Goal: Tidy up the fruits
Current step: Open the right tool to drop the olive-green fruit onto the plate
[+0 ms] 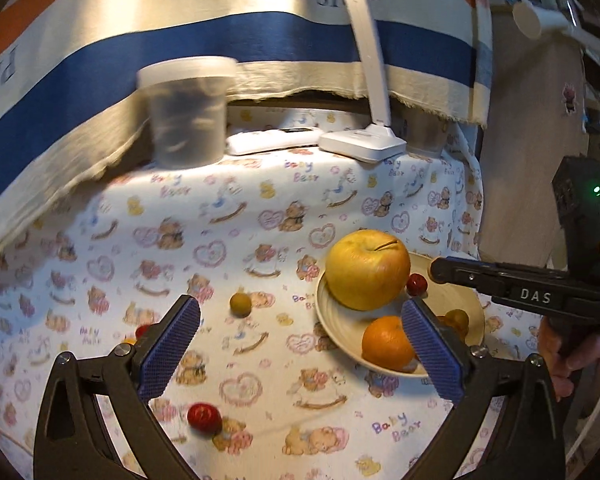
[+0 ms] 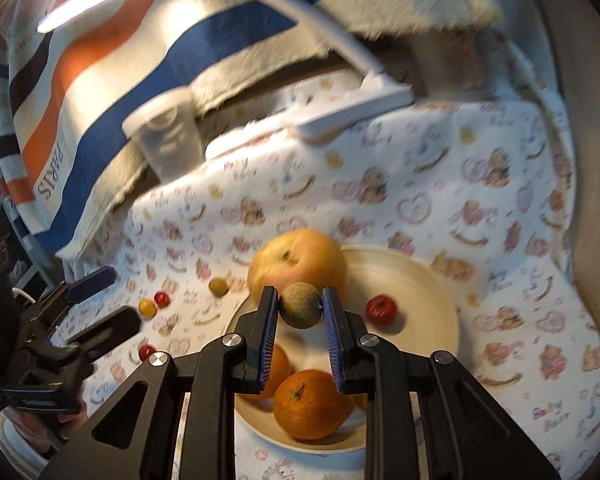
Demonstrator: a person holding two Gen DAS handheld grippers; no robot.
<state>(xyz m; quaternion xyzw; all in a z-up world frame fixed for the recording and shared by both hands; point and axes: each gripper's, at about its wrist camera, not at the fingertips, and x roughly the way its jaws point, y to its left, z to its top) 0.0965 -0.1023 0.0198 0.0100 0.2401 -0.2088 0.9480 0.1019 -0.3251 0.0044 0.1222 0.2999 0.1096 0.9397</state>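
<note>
- Right wrist view is showing the right gripper (image 2: 300, 312) pinching a small brown fruit (image 2: 301, 305) between its two blue pads, holding it just above the cream plate (image 2: 428, 276).
- This looks like the step of carrying one little fruit to the plate, and the fruit is not yet lying in it.
- The plate is already holding a big yellow apple (image 2: 296, 264), an orange (image 2: 312, 404) and a small red fruit (image 2: 381, 309).
- The next move is probably lowering the brown fruit onto a bare spot of the plate and letting go softly, so it is not rolling off.
- The brown fruit is nearly round, so no long side is showing; a tiny nub is sitting against the right pad, so its stem line seems to be running across, from pad to pad.
- The left gripper (image 1: 300, 344) is standing wide with nothing between its pads, hanging over the bear-print cloth (image 1: 228, 208) beside the plate.
- Small fruits are waiting on the cloth: a yellow-green one (image 1: 241, 304) ahead of the left gripper and a red one (image 1: 204, 417) lower down between its arms.
- One of these is likely the left gripper's next pick, and it is needing to close gently on something so small.
</note>
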